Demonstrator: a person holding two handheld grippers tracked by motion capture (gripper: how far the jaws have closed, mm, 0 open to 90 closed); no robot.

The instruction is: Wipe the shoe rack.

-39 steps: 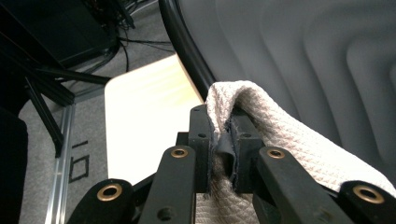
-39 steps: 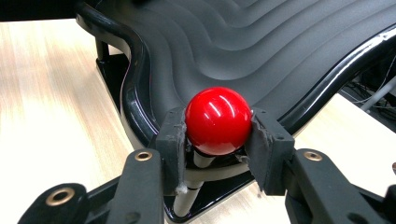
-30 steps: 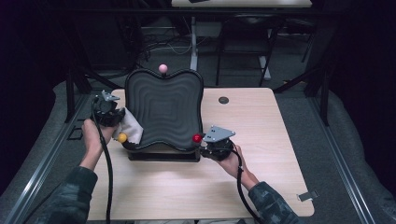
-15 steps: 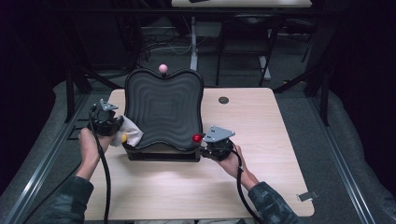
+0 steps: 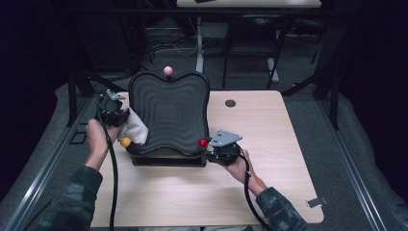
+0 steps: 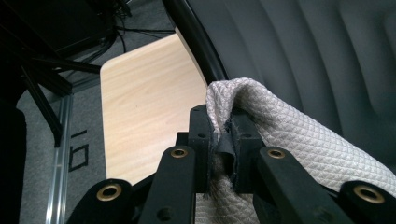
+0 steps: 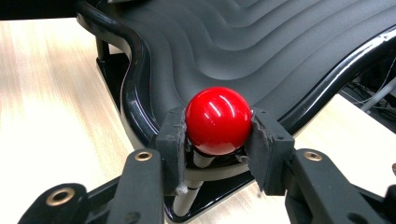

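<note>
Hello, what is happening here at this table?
A person works at a light wooden table with two grippers. The left gripper is shut on a white quilted cloth lying against the black ridged tray. The right gripper is shut on the red ball knob at the tray's near corner, seemingly steadying it for wiping.

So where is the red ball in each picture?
High view: the red ball sits at the near right corner of the black wavy tray, just left of the right tool.
Left gripper view: I can't find it there; a white cloth lies on the tray.
Right gripper view: it is in the middle, pinched between the right tool's two black jaws.
Shared landmark: the black wavy tray.
</note>
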